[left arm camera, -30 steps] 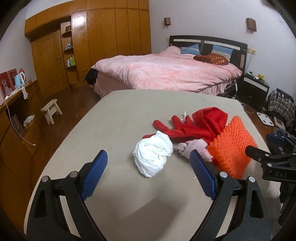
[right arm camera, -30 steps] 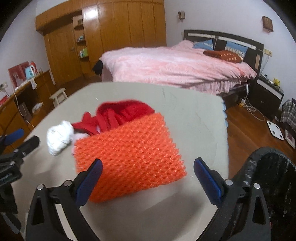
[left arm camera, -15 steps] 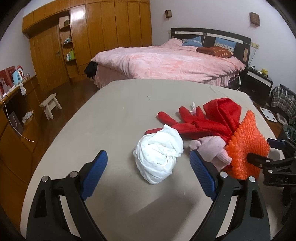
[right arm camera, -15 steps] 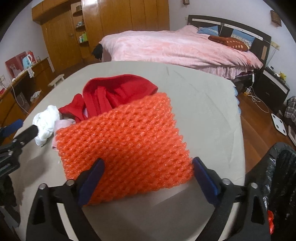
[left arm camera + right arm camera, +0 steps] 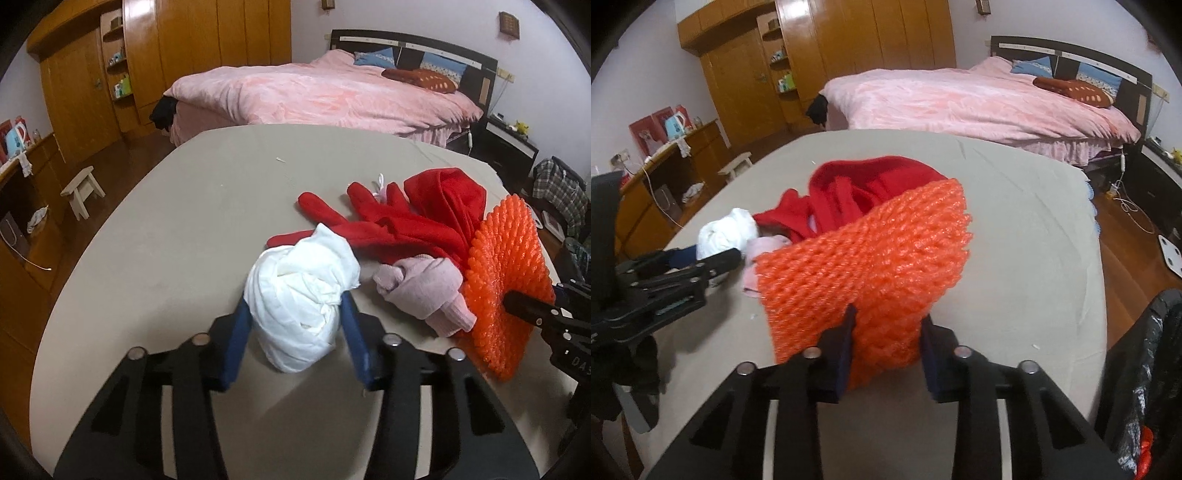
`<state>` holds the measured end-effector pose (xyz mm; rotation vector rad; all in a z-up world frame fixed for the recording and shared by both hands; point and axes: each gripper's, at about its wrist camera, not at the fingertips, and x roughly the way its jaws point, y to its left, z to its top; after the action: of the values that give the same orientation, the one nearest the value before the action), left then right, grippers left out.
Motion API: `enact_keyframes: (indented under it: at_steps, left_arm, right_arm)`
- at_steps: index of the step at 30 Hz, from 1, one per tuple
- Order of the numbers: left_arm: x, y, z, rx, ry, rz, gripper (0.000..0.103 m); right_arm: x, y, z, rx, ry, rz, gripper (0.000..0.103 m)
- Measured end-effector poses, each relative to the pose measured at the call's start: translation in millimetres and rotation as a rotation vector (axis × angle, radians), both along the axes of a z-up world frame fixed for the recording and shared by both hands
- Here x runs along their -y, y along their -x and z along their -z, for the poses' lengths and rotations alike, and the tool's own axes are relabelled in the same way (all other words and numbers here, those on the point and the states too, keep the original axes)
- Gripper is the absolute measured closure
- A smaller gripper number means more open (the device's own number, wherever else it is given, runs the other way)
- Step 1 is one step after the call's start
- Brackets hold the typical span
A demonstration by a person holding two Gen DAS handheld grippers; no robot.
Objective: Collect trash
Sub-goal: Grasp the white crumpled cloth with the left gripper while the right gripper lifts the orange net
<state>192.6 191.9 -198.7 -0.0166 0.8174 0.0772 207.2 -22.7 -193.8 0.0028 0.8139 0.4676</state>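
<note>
A crumpled white wad (image 5: 303, 295) lies on the beige table (image 5: 177, 229). My left gripper (image 5: 295, 332) has it between its blue pads, which touch both its sides as the jaws are closing. An orange foam net (image 5: 871, 258) bulges up between the pads of my right gripper (image 5: 888, 345), whose jaws are closing and pinch its near edge. In the left wrist view the orange foam net (image 5: 506, 258) stands on edge at the right. The white wad (image 5: 726, 234) shows at the left in the right wrist view.
Red gloves and red cloth (image 5: 406, 221) and a pink knitted piece (image 5: 424, 288) lie between wad and net. A bin with a black bag (image 5: 1145, 369) stands by the table's right edge. A pink bed (image 5: 332, 92) lies beyond, a small stool (image 5: 81, 188) at left.
Both pairs of jaws went from wide apart to closed in. The left gripper came forward and down around the wad. The net's near edge got squeezed and the sheet folded upward.
</note>
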Motion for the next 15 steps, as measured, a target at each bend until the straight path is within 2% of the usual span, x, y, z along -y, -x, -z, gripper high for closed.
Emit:
enact_keyframes:
  at_steps: [9, 15]
  left_arm:
    - [18, 22, -21, 0.074, -0.023, 0.018, 0.063]
    - [31, 43, -33, 0.087, 0.000, 0.031, 0.063]
  right_arm:
    - [17, 19, -26, 0.036, -0.027, 0.025, 0.074]
    - [31, 27, -36, 0.043, -0.035, 0.060, 0.074]
